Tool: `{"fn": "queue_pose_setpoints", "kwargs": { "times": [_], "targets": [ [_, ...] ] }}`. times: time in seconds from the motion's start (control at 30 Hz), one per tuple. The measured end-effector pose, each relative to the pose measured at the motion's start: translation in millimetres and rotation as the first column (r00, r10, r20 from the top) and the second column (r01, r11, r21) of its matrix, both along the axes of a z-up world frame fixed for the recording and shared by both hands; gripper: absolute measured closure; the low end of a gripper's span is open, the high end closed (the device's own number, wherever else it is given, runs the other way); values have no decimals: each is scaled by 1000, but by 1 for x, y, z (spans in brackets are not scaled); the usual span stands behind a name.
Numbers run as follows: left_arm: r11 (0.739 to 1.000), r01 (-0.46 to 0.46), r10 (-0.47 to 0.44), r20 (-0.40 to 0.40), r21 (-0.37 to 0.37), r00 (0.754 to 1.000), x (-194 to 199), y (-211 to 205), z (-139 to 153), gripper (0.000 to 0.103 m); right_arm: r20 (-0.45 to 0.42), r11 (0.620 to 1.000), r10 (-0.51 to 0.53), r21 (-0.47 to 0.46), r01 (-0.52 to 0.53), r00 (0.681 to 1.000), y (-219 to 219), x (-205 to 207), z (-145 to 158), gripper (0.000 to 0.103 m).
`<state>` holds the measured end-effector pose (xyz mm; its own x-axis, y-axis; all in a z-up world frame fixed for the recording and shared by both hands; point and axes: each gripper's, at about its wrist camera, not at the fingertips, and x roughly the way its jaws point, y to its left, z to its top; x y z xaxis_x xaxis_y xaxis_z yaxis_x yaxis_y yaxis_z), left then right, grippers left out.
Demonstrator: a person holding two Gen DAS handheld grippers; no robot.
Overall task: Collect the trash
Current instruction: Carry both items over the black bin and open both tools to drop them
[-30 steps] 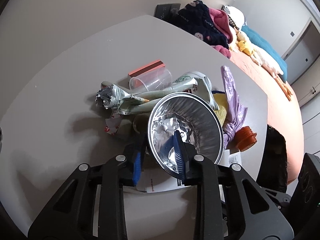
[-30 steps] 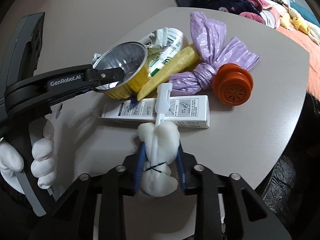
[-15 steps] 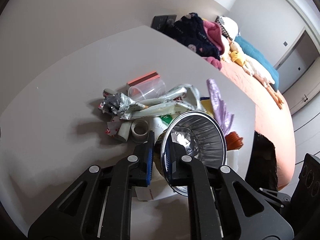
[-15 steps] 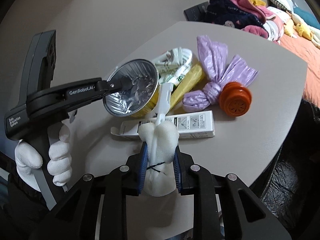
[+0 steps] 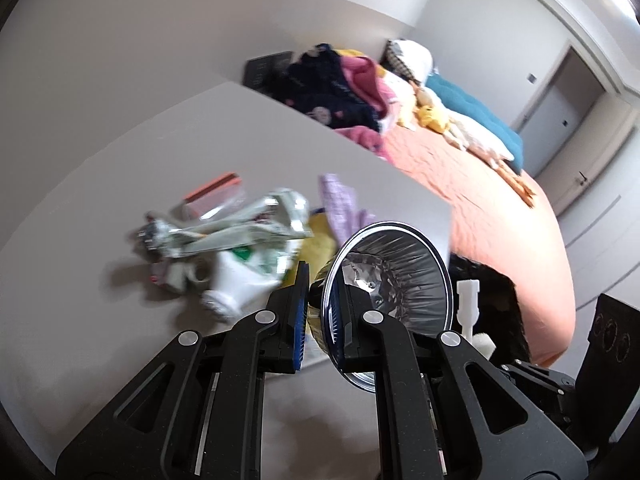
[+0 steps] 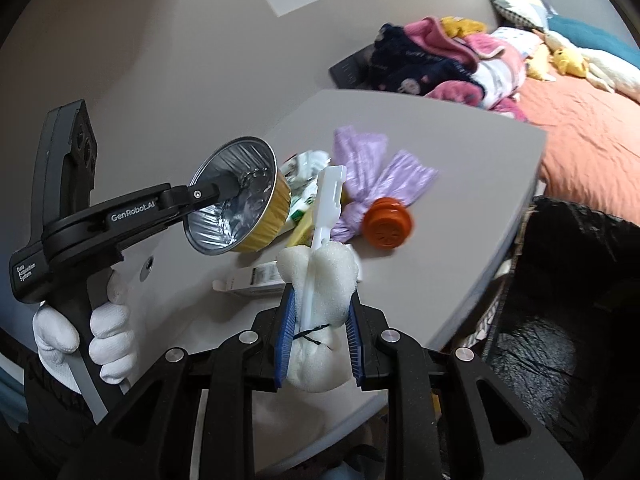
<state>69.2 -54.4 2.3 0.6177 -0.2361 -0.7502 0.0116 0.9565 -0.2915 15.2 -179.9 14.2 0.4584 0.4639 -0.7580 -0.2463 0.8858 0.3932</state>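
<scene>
Behind your grey surface (image 6: 460, 152) the black trash bag (image 6: 560, 320) gapes at four o'clock, nearer your right gripper (image 6: 320, 336), clamped on a white sponge brush (image 6: 320, 280). Your left gripper (image 5: 320, 312) pinches the foil cup's (image 5: 396, 276) rim, tilted.

Foil cup (image 6: 236, 196): shiny crinkled metal inside, gold ribbed outside. Sponge (image 6: 320, 280): white, porous, matt, on a smooth white plastic handle (image 6: 330, 200). Bag (image 6: 376, 168): thin wrinkled purple plastic; cap (image 6: 387, 223): orange plastic; table (image 6: 460, 168): smooth, matt grey.
</scene>
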Motion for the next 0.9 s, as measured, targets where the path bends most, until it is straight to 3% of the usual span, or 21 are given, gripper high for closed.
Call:
{"fn": "queue_pose_setpoints", "kwargs": {
  "times": [0.47, 0.9],
  "targets": [
    [984, 177, -176, 30, -14, 984, 7, -87, 10, 93, 49, 986, -163, -18, 164, 985, -77, -34, 18, 78],
    [939, 343, -343, 37, -23, 939, 8, -164, 10, 93, 77, 939, -339, -29, 342, 938, -150, -60, 27, 77]
  ]
}}
